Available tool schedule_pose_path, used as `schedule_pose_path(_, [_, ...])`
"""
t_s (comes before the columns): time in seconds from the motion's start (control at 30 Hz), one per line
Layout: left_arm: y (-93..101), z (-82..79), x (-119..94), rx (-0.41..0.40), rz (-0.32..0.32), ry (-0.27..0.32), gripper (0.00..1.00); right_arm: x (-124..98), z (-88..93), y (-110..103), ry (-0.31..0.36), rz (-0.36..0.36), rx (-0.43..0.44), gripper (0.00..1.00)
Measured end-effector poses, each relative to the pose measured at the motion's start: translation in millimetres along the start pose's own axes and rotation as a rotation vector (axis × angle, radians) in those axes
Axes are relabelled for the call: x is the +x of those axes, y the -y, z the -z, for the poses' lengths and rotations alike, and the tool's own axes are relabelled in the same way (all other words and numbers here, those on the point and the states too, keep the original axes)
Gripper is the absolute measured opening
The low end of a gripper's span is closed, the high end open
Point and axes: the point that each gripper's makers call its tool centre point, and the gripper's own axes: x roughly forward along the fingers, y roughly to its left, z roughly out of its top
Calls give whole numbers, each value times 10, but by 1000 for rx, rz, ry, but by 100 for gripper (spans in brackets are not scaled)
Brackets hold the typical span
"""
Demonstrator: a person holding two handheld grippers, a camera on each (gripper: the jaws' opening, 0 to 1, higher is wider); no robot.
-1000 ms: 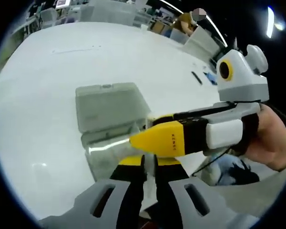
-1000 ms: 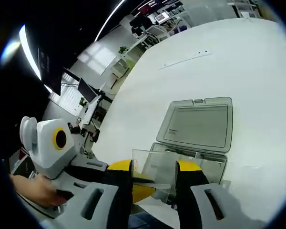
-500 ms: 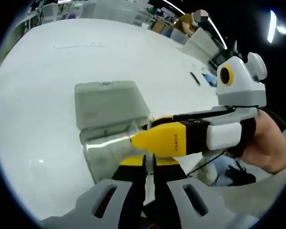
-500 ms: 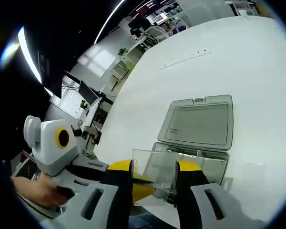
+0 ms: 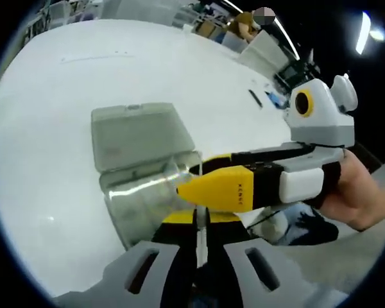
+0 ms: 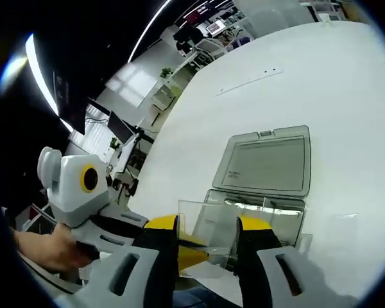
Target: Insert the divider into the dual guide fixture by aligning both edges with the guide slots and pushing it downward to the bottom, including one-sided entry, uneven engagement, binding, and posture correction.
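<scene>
Two grippers work over the broad white table, and the landmark on it is the clear plastic box with its hinged lid laid open flat, the dual guide fixture.

In the left gripper view the box lies ahead of the jaws, lid away and open tub nearest. It sits a little further left and higher in that view than a second ago, but the whole scene has slid with it, so the camera moved, not the box.

The right gripper, yellow-tipped with a black and white body, comes in from the right across the near edge of the box, a hand behind it. In its own view the right gripper has its two jaws apart, with the thin clear divider sheet standing between them over the near wall of the box. The sheet looks held at its edges, though the contact is hard to see through the clear plastic. That spacing matches a second ago.

The left gripper differs most: its dark jaws, parted a second ago, now stand almost together on a thin pale edge, seemingly the divider, at the near side of the box.
</scene>
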Motion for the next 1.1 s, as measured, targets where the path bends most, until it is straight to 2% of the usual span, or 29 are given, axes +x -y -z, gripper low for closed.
schedule_pose_path(0.17, [5,-8,-14,6,5,-4,0,-4,-13,-14,1,-7,5,31])
schedule_pose_path(0.57, [-49,-28,-69,-47,2,17,2,29,-36,-63,-19,-3,3,30])
schedule_pose_path(1.1, [-124,-60,-85,-35,-25,47,3,86,-58,-92,-30,0,19,30])
